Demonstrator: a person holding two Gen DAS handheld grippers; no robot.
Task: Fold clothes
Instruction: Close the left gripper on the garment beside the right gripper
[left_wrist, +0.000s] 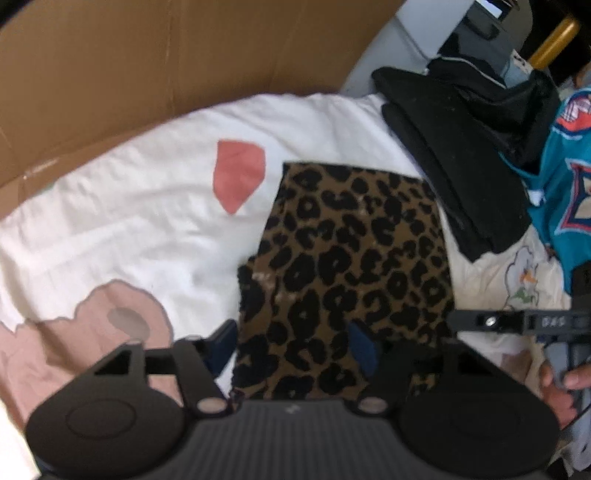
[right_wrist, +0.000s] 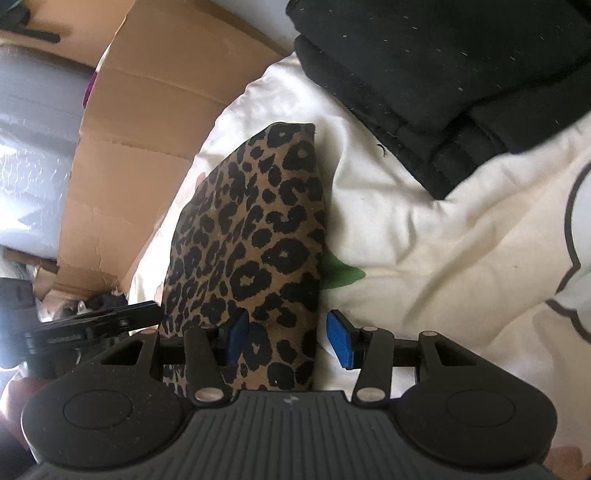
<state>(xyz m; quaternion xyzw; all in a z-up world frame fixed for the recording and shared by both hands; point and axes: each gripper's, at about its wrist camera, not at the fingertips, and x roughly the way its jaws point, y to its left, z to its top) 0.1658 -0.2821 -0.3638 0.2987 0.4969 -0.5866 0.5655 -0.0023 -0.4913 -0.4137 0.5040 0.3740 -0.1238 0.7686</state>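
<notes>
Leopard cloth (left_wrist: 354, 258) lies folded (nearly done); left gripper (left_wrist: 295, 343) and right gripper (right_wrist: 291, 338) both gape wide, holding nothing; next, pinch its near edge.

No legible text anywhere.

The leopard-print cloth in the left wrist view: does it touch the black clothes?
No, white bedsheet shows between the leopard-print cloth and the black clothes.

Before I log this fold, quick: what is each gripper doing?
Left gripper: open, straddling the leopard-print garment's near edge.
Right gripper: open, gripping nothing, fingers either side of its right edge.
</notes>
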